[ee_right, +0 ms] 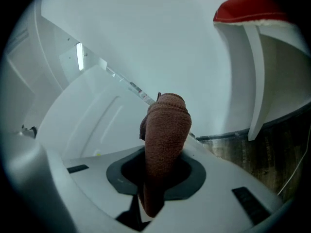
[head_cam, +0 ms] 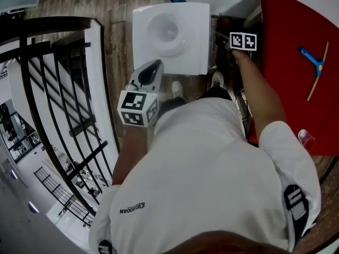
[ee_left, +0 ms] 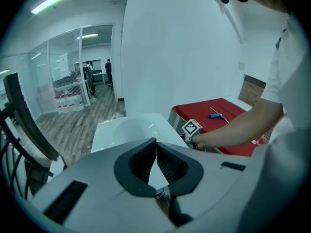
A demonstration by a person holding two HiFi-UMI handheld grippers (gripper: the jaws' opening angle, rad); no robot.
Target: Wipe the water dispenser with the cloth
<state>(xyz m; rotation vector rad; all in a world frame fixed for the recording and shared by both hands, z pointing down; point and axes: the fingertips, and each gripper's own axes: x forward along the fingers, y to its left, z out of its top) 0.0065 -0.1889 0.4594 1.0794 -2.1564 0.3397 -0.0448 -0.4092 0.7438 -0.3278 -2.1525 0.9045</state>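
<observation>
The white water dispenser [head_cam: 170, 33] stands ahead of me, its round top recess facing up. My left gripper [head_cam: 153, 65] hovers by the dispenser's near left corner, shut with nothing between its jaws [ee_left: 155, 145]. My right gripper [ee_right: 163, 171] is shut on a brown cloth [ee_right: 166, 125], which stands up out of its jaws. The cloth is down at the dispenser's right side, close to its white side panel [ee_right: 92, 115]; I cannot tell whether they touch. In the head view only the right gripper's marker cube [head_cam: 243, 41] shows.
A red table [head_cam: 296, 62] with a blue and yellow tool [head_cam: 316, 66] stands at the right, its white leg [ee_right: 257, 72] close to the cloth. A black railing [head_cam: 58, 99] runs along the left. The floor [head_cam: 114, 4] is wooden. A white wall rises behind the dispenser.
</observation>
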